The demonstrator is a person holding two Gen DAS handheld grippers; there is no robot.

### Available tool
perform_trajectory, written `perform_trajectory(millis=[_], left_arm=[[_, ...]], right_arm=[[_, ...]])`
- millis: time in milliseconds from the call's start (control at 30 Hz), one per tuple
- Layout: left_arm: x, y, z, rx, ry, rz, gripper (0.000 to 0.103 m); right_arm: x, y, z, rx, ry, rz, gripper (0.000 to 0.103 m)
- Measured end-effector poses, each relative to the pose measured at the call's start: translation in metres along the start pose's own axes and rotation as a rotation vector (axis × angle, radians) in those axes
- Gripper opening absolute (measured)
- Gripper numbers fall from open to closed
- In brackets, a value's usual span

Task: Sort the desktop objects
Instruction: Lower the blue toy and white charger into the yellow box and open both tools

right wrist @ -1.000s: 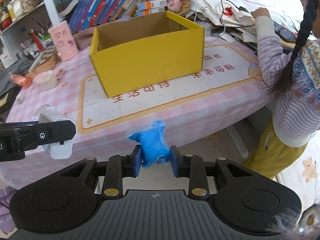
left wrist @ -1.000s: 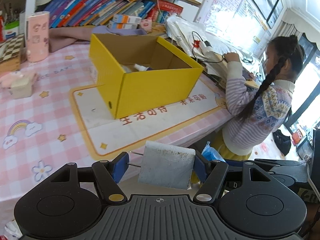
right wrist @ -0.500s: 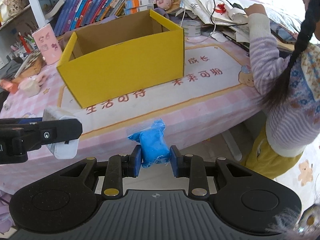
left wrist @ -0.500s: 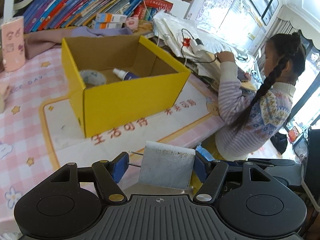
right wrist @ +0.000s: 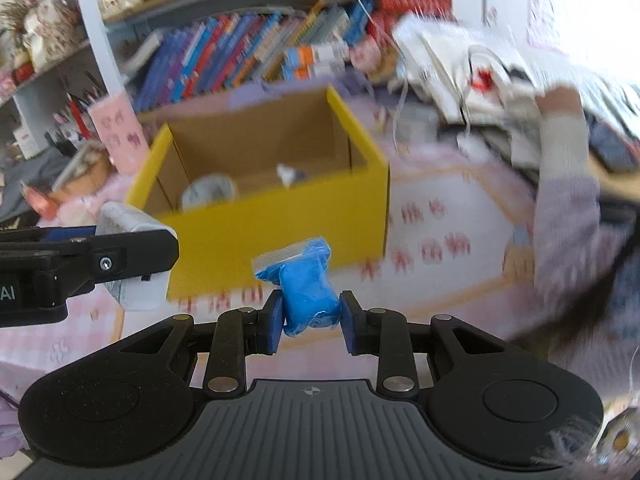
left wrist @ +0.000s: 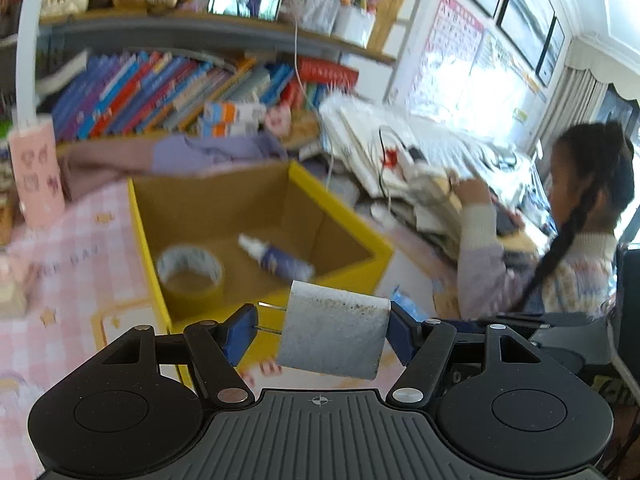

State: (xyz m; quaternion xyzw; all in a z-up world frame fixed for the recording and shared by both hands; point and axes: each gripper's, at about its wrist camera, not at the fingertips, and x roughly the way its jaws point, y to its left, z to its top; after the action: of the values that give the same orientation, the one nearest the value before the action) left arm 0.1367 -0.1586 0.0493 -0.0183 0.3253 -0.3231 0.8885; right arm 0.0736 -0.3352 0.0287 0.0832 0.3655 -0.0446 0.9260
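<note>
My left gripper (left wrist: 322, 330) is shut on a white plug adapter (left wrist: 334, 336) with two metal prongs, held just over the near edge of the open yellow box (left wrist: 344, 216). Inside the box lie a tape roll (left wrist: 190, 270) and a small spray bottle (left wrist: 276, 258). My right gripper (right wrist: 308, 320) is shut on a blue bag of clay (right wrist: 306, 292), held in front of the yellow box (right wrist: 280, 228). The left gripper with the adapter (right wrist: 132, 256) shows at the left of the right wrist view.
The box stands on a pink checked table (left wrist: 80, 216) with a white mat (right wrist: 440, 216). A pink cup (left wrist: 36, 176) stands at the left. Books (left wrist: 160, 92) line the shelf behind. A child (left wrist: 568, 240) sits at the right beside a pile of papers (left wrist: 400, 152).
Both grippers have moved forward and up toward the box, so its inside now shows. Each still holds its object. The child's arm has shifted over the papers.
</note>
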Motion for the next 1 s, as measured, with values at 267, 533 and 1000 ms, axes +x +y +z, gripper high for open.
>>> perform_trajectory(millis=[267, 533, 1000], left_arm=[[0.022, 0.006, 0.030, 0.089, -0.087, 0.154, 0.069], [0.063, 0.017, 0.038, 0.163, -0.049, 0.257, 0.069], [0.121, 0.023, 0.019, 0.260, 0.138, 0.267, 0.069]], right_arm=[[0.011, -0.012, 0.057, -0.075, -0.139, 0.051, 0.027], [0.051, -0.013, 0.095, -0.142, -0.123, 0.100, 0.027], [0.141, 0.006, 0.111, -0.304, 0.070, 0.138, 0.027]])
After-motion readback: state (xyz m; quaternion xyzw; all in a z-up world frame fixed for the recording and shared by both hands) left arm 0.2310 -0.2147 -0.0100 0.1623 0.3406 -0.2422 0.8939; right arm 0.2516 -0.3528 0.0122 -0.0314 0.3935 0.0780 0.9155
